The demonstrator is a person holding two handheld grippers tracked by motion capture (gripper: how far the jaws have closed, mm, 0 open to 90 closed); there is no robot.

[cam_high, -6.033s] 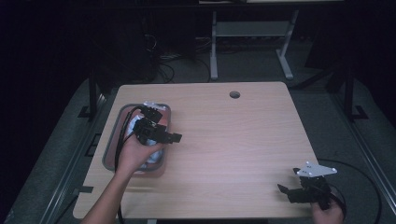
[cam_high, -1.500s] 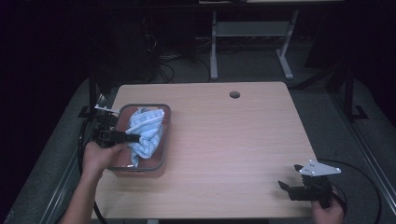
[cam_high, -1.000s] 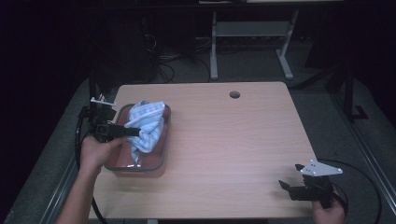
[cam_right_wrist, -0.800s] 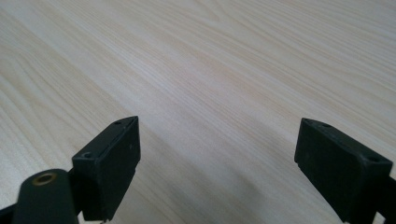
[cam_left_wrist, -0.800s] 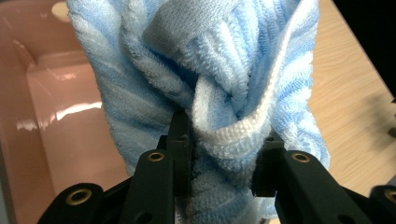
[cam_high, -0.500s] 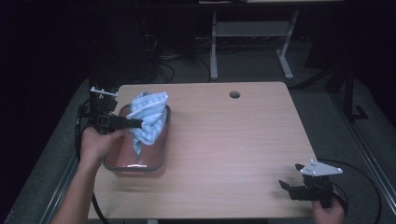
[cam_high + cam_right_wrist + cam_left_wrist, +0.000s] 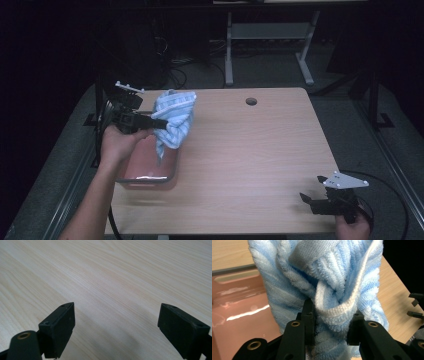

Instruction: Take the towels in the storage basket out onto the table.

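Note:
A light blue striped towel [image 7: 172,120] hangs bunched in the air above the pink-bottomed tray [image 7: 150,167] at the table's left side. My left gripper [image 7: 152,120] is shut on the towel, and in the left gripper view the cloth [image 7: 327,285] bulges between the two black pads [image 7: 308,317]. The towel's lower end dangles just over the tray [image 7: 239,315]. Near the table's front right corner my right gripper [image 7: 307,200] rests low, open, with bare wood between its jaws [image 7: 116,325].
The wooden table [image 7: 250,155] has a round cable hole [image 7: 251,101] near its far edge. Behind the table stand a metal frame [image 7: 265,40] and loose cables on the dark floor. A cable trails from the right gripper.
My left gripper has lifted the towel up and out of the tray, moving toward the far left. The right gripper has kept still.

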